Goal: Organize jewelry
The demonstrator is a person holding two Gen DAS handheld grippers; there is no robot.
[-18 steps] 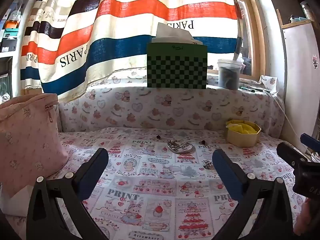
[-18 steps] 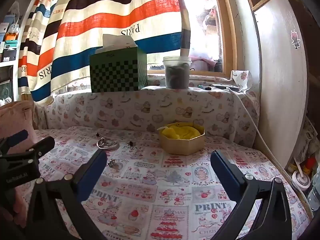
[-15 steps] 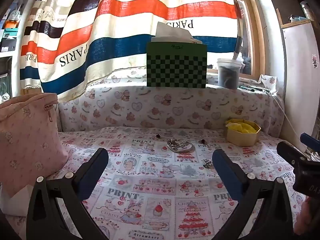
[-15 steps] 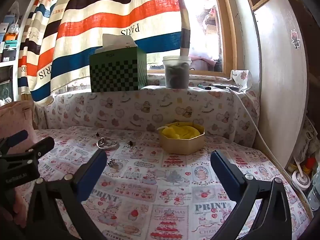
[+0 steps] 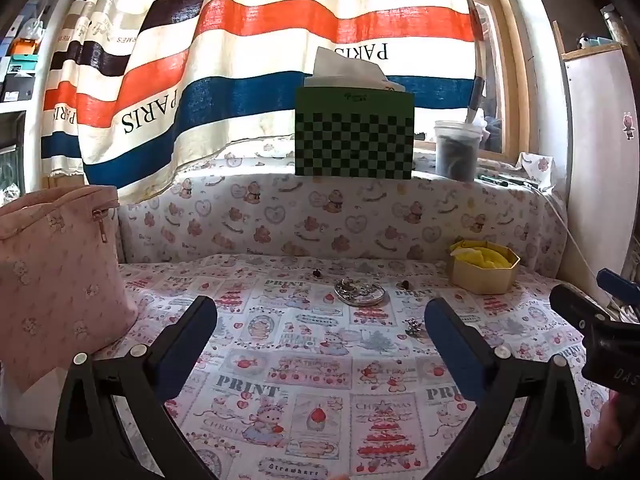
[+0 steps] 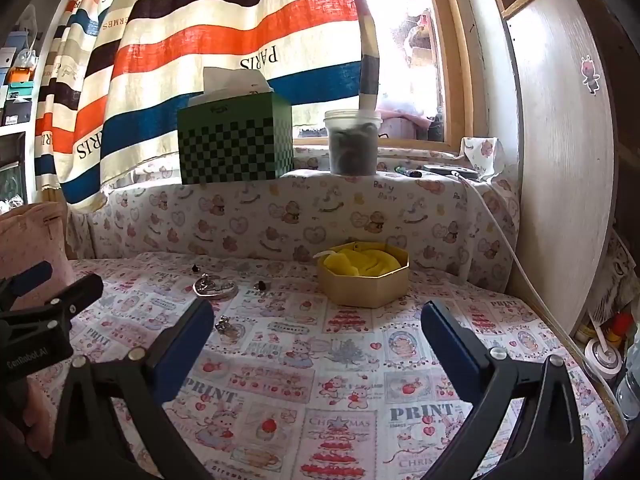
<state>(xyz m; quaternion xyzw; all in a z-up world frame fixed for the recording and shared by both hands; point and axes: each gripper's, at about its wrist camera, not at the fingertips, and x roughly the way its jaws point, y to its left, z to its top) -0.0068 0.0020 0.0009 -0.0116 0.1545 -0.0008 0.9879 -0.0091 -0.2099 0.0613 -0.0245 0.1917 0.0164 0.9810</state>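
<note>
A silver dish with jewelry sits mid-table; it also shows in the right wrist view. A small silver piece lies in front of it, seen too in the right wrist view. Two small dark pieces lie beside the dish. A beige octagonal box with yellow lining stands at the right. My left gripper is open and empty above the cloth. My right gripper is open and empty, in front of the box.
A pink bag stands at the left. A green checkered tissue box and a plastic tub stand on the raised ledge behind. A white cabinet panel and bottles are at the right edge.
</note>
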